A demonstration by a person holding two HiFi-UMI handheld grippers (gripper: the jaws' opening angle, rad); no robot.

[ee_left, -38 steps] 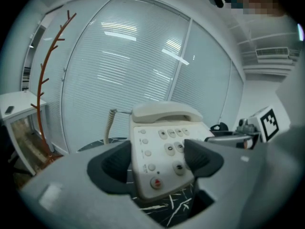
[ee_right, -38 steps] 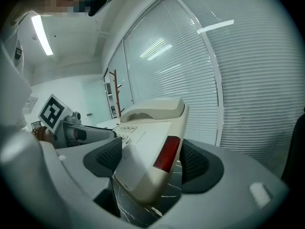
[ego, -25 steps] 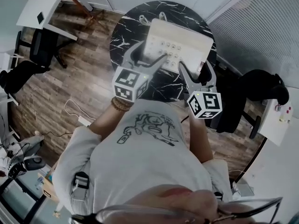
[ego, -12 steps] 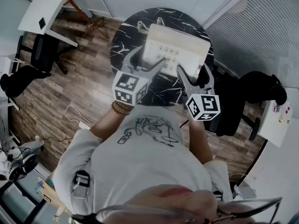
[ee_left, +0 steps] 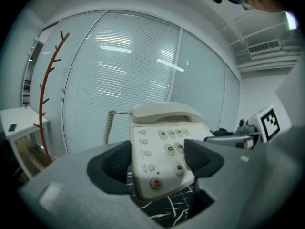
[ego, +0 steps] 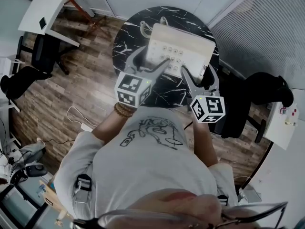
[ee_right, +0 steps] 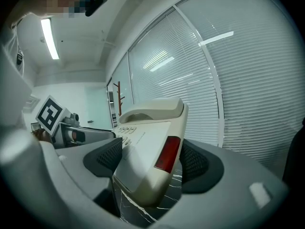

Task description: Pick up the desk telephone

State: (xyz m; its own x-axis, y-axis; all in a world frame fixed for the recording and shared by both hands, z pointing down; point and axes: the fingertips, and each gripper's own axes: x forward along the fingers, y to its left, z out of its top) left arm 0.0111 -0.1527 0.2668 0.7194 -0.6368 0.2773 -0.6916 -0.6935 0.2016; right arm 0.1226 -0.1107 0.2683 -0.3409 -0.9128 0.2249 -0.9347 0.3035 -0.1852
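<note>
A cream desk telephone (ego: 181,49) with a keypad and its handset (ee_left: 164,113) on the cradle sits over a round black marble table (ego: 126,32). My left gripper (ego: 151,63) is shut on the phone's near left corner; in the left gripper view one pad (ee_left: 114,161) presses the phone's (ee_left: 159,151) side and the other lies on the keypad. My right gripper (ego: 199,73) is shut on the near right corner, its pads on either side of the phone body (ee_right: 143,147) and its red side panel (ee_right: 167,154). The near edge hangs tilted above the marble. A coiled cord (ee_left: 108,128) trails off the phone's left side.
Window blinds (ee_right: 238,80) stand close behind the table. A red coat stand (ee_left: 47,89) and a white desk (ego: 45,8) are at the far left, black office chairs (ego: 28,66) on the wood floor at the left, another black chair (ego: 264,87) at the right.
</note>
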